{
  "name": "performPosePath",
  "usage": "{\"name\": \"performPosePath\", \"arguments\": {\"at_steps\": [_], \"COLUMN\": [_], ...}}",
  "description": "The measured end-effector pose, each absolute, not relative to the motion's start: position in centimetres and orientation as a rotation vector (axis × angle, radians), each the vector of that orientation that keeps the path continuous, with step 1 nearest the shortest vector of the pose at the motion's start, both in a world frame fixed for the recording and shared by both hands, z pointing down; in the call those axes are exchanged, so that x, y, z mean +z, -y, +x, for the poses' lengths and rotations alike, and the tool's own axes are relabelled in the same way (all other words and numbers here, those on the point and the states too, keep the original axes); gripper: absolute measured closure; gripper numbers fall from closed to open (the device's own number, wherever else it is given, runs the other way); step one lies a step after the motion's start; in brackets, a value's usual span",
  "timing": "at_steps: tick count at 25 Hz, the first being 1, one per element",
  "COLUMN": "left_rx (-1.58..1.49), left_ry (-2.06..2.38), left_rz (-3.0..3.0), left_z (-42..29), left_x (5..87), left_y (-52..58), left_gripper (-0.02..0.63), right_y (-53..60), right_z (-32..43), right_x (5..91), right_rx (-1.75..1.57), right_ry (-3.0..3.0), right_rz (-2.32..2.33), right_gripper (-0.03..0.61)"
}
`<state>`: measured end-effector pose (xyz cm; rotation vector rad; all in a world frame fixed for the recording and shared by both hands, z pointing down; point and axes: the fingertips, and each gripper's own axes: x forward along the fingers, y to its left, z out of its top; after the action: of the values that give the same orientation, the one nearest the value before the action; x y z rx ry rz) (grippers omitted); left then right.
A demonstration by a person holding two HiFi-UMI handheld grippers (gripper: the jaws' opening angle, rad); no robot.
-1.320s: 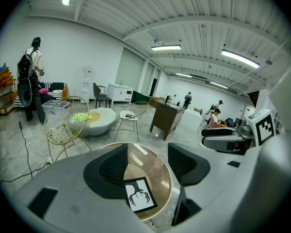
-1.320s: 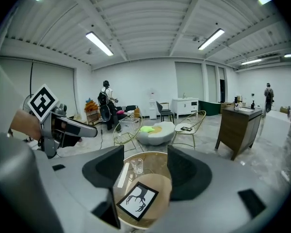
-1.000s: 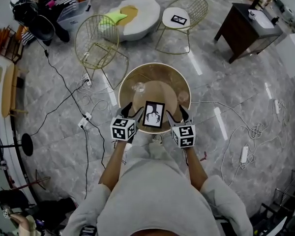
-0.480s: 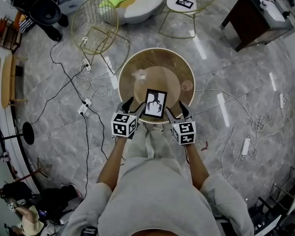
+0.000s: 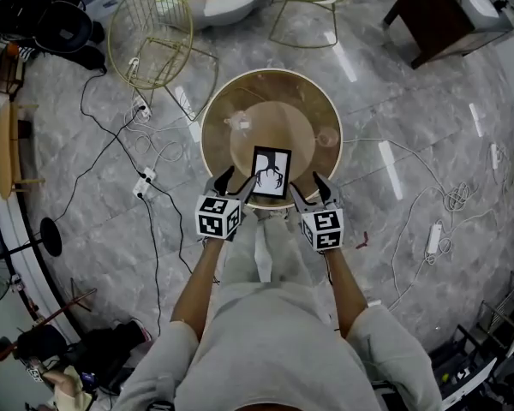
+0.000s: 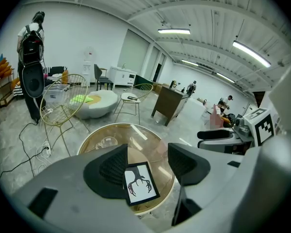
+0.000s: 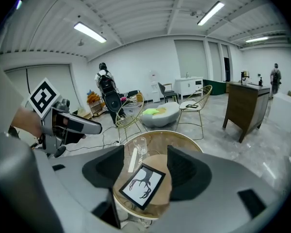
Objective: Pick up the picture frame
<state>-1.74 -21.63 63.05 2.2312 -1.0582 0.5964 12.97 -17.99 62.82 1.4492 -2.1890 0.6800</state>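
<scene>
Hand-held gripper L (image 5: pixel 234 184), R (image 5: pixel 307 188) open; 1 picture frame (image 5: pixel 271 172) between.

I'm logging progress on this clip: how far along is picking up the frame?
Done: the left gripper and right gripper flank the near end of the black picture frame with an antler print. In hand: nothing; both pairs of jaws stand apart. Left: closing on the frame and lifting it off the round glass table, where it lies flat.

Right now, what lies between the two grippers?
The picture frame, lying at the round table's near edge; the head view shows the open left gripper and right gripper flanking it.
</scene>
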Motion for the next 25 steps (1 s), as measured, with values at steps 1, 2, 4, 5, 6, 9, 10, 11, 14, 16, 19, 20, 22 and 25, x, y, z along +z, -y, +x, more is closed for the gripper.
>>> {"name": "performPosePath", "arguments": {"at_steps": [1,2,4,5,6,9,10,11,14,16,19,20,22,25], "left_rx": [0.597,0.598,0.606,0.607,0.608,0.611,0.613,0.616,0.631,0.641,0.649,0.651,0.656,0.667], "left_ry": [1.049,1.038,1.016,1.009,1.003,0.977,0.966,0.955,0.922,0.902,0.880,0.874,0.861,0.847], "left_rz": [2.230,2.228,2.225,2.224,2.223,2.216,2.214,2.212,2.209,2.208,2.205,2.205,2.203,2.192], "left_z": [-1.7,-1.8,-1.8,-1.8,-1.9,-2.2,-2.3,-2.3,-2.4,-2.5,-2.5,-2.5,-2.5,-2.7], "left_x": [63.4,63.8,64.7,65.2,65.6,66.9,67.4,67.8,69.2,70.1,71.3,71.8,72.7,74.2], "left_y": [21.8,21.8,21.9,22.0,22.2,22.2,22.0,22.0,21.9,22.0,22.1,22.2,22.3,22.1], "left_gripper": [0.360,0.360,0.360,0.360,0.360,0.360,0.360,0.360,0.360,0.360,0.360,0.360,0.360,0.360], "right_y": [18.0,17.9,17.7,17.7,17.7,17.4,17.2,17.0,16.6,16.5,16.1,16.1,15.9,15.4], "right_z": [12.9,12.8,12.6,12.5,12.4,12.0,12.0,11.9,11.7,11.5,11.5,11.5,11.4,11.2], "right_x": [63.2,63.6,64.4,64.8,65.2,66.2,66.6,66.9,68.1,68.8,70.0,70.4,71.3,72.6], "right_rx": [0.685,0.691,0.704,0.709,0.712,0.730,0.739,0.749,0.772,0.783,0.798,0.803,0.809,0.828], "right_ry": [2.180,2.170,2.151,2.144,2.138,2.115,2.103,2.092,2.068,2.052,2.028,2.022,2.010,1.991], "right_rz": [1.450,1.452,1.458,1.462,1.466,1.482,1.491,1.500,1.520,1.529,1.536,1.537,1.538,1.539], "right_gripper": [0.313,0.313,0.313,0.313,0.313,0.313,0.313,0.314,0.314,0.314,0.316,0.316,0.316,0.316]}}
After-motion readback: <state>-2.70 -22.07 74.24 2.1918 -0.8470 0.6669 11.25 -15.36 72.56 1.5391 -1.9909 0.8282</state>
